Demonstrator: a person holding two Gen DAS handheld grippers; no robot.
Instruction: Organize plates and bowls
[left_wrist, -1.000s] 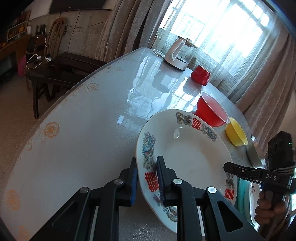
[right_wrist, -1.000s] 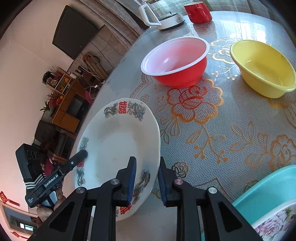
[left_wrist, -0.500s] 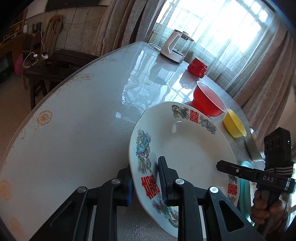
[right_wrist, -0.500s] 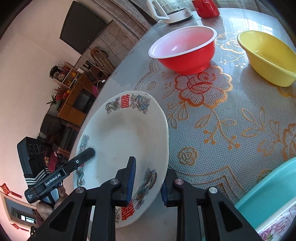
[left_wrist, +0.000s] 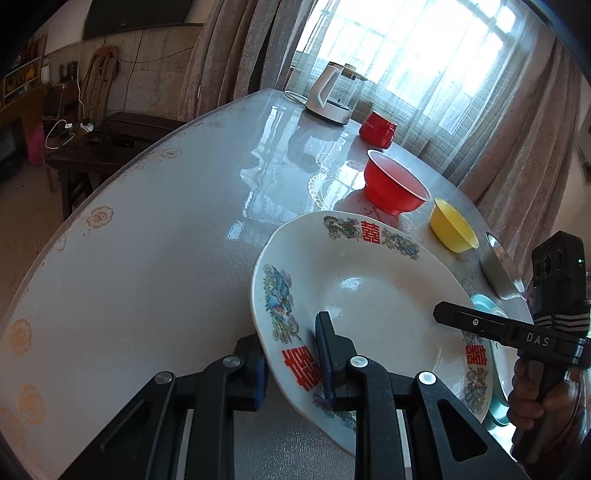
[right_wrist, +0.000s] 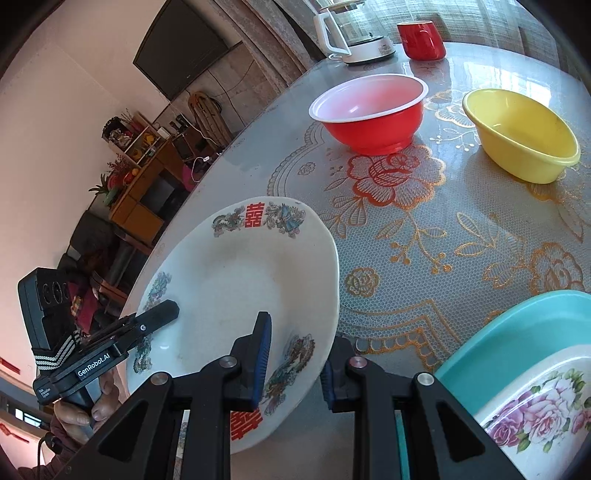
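A white plate (left_wrist: 369, 302) with red characters and bird patterns on its rim hangs tilted just above the table, held from both sides. My left gripper (left_wrist: 288, 332) is shut on its left rim; the outer finger sits under the rim. My right gripper (right_wrist: 299, 332) is shut on the opposite rim of the same plate (right_wrist: 240, 288). Each view shows the other gripper's finger over the plate, with a hand below it. Beyond the plate stand a red bowl (right_wrist: 369, 110) and a yellow bowl (right_wrist: 521, 136). A teal dish (right_wrist: 517, 325) holding a rose-patterned plate (right_wrist: 535, 417) lies at the near right.
A metal bowl (left_wrist: 500, 269) stands past the yellow bowl (left_wrist: 452, 229). At the table's far end are a white kettle (left_wrist: 334, 96) and a red mug (left_wrist: 376, 129). A flowered lace mat (right_wrist: 424, 240) covers the right half of the round table; dark furniture stands off its left edge.
Both grippers have carried the plate a short way sideways, away from the red bowl and toward the teal dish. The plate's rim now covers the left gripper's outer finger.
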